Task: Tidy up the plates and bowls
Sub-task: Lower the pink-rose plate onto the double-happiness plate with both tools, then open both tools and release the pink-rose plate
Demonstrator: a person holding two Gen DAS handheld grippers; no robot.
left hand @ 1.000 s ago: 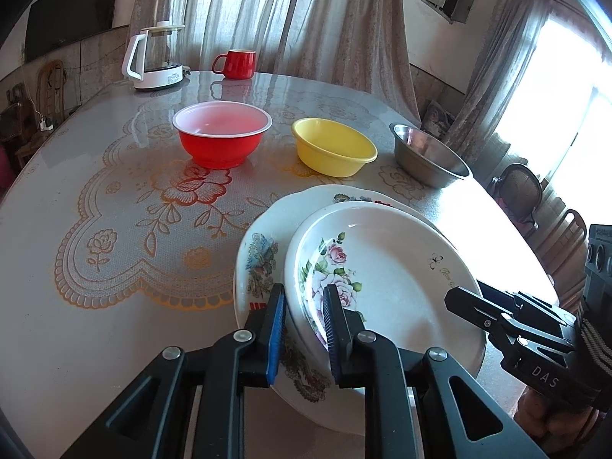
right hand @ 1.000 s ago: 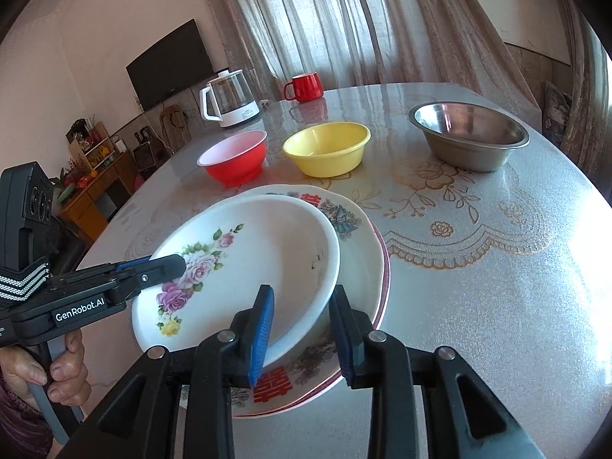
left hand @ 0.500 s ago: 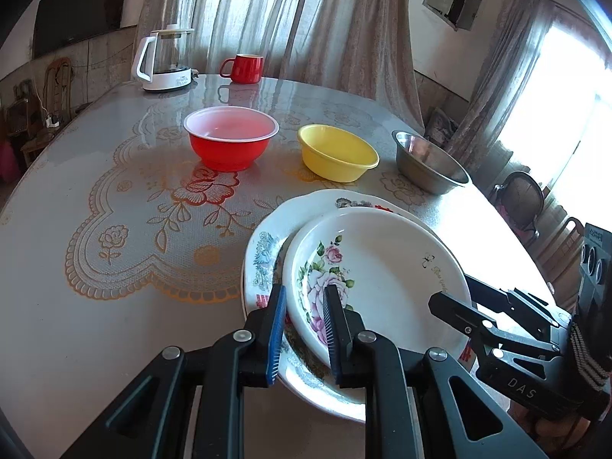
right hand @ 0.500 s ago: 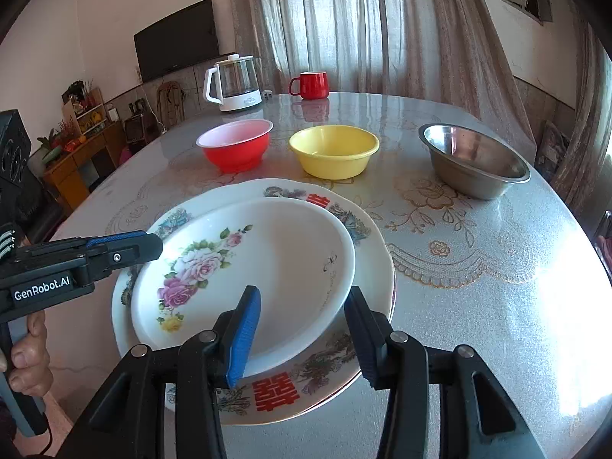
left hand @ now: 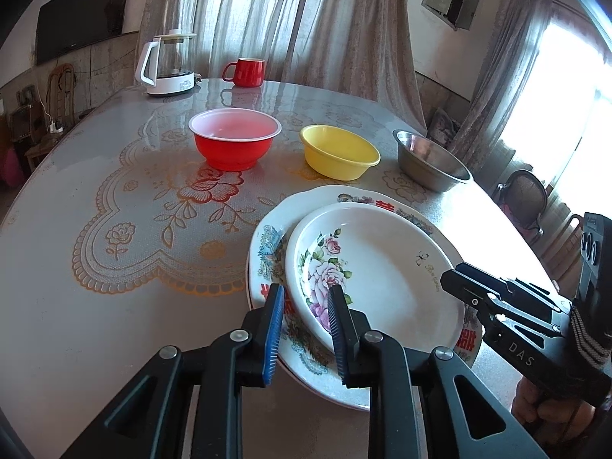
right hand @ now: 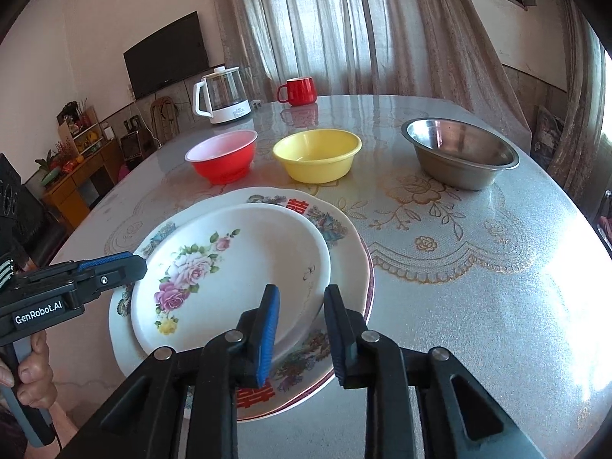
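Note:
A white rose-patterned plate (left hand: 378,267) (right hand: 237,267) lies on a larger decorated plate (left hand: 267,252) (right hand: 344,252) near the table's front edge. My left gripper (left hand: 304,308) is open, its jaws astride the small plate's left rim without pressing it. My right gripper (right hand: 300,311) is open, its jaws astride the same plate's right rim. Each gripper shows in the other's view: the right one (left hand: 459,279) and the left one (right hand: 130,264). A red bowl (left hand: 234,137) (right hand: 223,157), a yellow bowl (left hand: 338,151) (right hand: 317,155) and a steel bowl (left hand: 430,160) (right hand: 461,157) stand in a row behind.
A white kettle (left hand: 166,65) (right hand: 222,95) and a red mug (left hand: 246,72) (right hand: 300,90) stand at the table's far side. The round table (left hand: 95,176) (right hand: 478,267) has a lace-patterned cover. Chairs (left hand: 524,199) stand at the right.
The small plate has settled flat onto the large plate. Both grippers have widened their jaws and pulled back slightly from its rim.

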